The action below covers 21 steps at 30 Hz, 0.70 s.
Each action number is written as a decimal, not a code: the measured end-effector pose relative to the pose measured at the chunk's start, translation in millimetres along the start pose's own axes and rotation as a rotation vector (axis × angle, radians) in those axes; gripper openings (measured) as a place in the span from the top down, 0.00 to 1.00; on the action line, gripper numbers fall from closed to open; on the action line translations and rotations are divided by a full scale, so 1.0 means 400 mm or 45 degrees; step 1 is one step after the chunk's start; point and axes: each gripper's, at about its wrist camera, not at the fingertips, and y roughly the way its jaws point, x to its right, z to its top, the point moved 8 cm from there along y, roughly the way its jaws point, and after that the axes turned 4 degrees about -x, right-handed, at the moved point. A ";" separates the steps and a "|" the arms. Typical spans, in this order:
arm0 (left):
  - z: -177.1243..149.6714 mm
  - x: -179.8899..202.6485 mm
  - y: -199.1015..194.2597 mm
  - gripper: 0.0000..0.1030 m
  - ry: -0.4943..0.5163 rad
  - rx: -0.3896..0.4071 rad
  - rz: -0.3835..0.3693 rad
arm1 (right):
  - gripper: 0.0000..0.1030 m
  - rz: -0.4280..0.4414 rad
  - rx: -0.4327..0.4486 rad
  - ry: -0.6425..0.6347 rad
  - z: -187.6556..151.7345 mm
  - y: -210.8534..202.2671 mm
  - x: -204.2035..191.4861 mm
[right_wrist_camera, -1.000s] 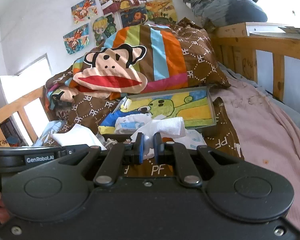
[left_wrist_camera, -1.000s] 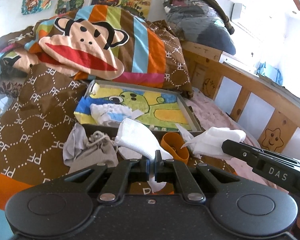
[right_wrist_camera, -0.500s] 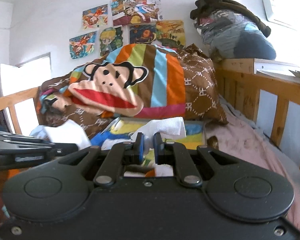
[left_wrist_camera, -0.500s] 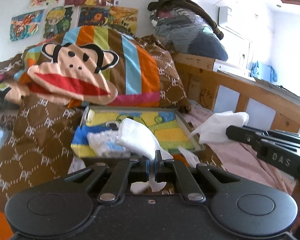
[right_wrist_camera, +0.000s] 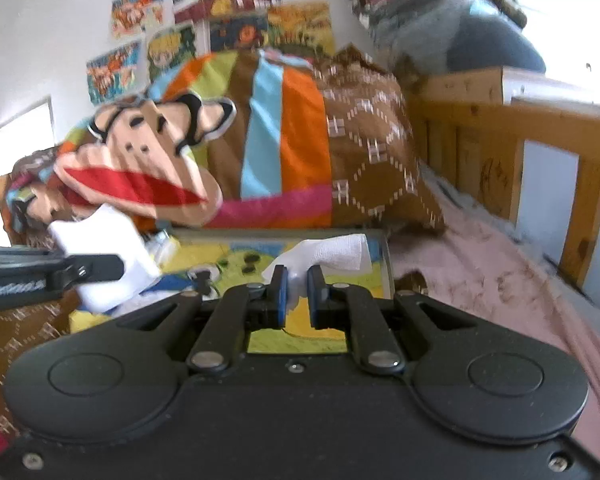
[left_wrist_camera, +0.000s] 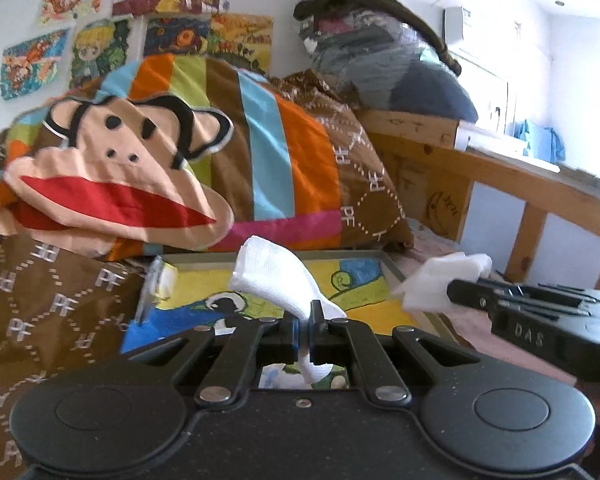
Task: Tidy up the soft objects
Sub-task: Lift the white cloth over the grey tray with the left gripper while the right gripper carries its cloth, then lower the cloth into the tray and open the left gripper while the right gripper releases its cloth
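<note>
Above the tray's [left_wrist_camera: 396,270] near edge, each gripper, left [left_wrist_camera: 303,322] and right [right_wrist_camera: 297,284], clenched its own white cloth [left_wrist_camera: 272,276] [right_wrist_camera: 328,254].

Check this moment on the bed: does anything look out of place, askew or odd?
Nothing looks damaged or spilled. The left gripper and right gripper each pinch a white cloth, held up over the cartoon-printed tray. The monkey-face quilt lies heaped behind the tray, bunched rather than folded.
</note>
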 end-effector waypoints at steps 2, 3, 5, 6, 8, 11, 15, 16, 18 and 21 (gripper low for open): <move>-0.008 0.006 0.059 0.96 -0.005 -0.026 -0.006 | 0.95 -0.007 -0.037 -0.008 -0.028 0.037 0.016; -0.012 0.009 0.088 0.96 -0.012 -0.040 -0.011 | 0.95 -0.010 -0.054 -0.009 -0.038 0.055 0.022; -0.023 0.017 0.145 0.96 -0.026 -0.073 -0.020 | 0.95 -0.018 -0.102 -0.019 -0.063 0.091 0.033; -0.027 0.022 0.168 0.96 -0.033 -0.086 -0.025 | 0.95 -0.017 -0.118 -0.019 -0.076 0.106 0.036; -0.039 0.031 0.209 0.96 -0.046 -0.114 -0.036 | 0.95 -0.015 -0.158 -0.013 -0.102 0.131 0.046; -0.055 0.041 0.255 0.96 -0.050 -0.155 -0.049 | 0.95 -0.018 -0.199 0.004 -0.128 0.163 0.060; -0.075 0.046 0.290 0.96 -0.035 -0.200 -0.063 | 0.95 -0.028 -0.242 0.010 -0.149 0.201 0.070; -0.080 0.046 0.295 0.96 -0.032 -0.211 -0.065 | 0.95 -0.030 -0.249 0.009 -0.150 0.205 0.071; -0.089 0.045 0.305 0.96 -0.037 -0.233 -0.069 | 0.94 -0.043 -0.269 -0.001 -0.154 0.212 0.073; -0.100 0.041 0.318 0.96 -0.054 -0.263 -0.067 | 0.94 -0.057 -0.288 -0.019 -0.155 0.213 0.070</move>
